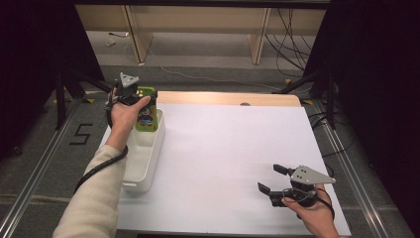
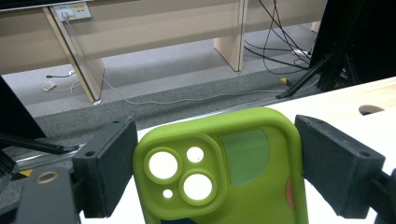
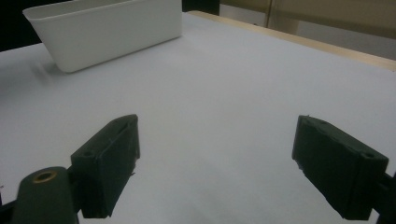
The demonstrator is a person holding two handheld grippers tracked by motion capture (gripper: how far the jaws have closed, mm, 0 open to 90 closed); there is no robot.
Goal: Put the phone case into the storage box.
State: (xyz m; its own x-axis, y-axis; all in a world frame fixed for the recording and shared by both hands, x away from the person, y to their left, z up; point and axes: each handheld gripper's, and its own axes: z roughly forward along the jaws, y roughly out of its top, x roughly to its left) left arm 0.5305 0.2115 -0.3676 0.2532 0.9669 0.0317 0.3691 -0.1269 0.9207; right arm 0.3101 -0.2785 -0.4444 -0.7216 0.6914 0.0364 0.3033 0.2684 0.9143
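Note:
A lime-green phone case (image 1: 146, 108) with round camera cut-outs stands upright over the far end of a white bin (image 1: 144, 163). My left gripper (image 1: 143, 101) is shut on it, and a hand wraps the gripper from the left. In the left gripper view both black pads touch the case (image 2: 224, 168) at its side edges, and its lower part runs out of frame. My right gripper (image 1: 270, 178) rests near the table's front right, jaws open and wide apart with nothing between them. The right gripper view looks over bare white table toward the bin (image 3: 107, 32).
The white bin lies lengthwise along the table's left edge. A white sheet (image 1: 233, 148) covers the table, and a wooden strip (image 1: 228, 97) shows at the back. Beyond are grey floor, cables and dark stand legs at both sides.

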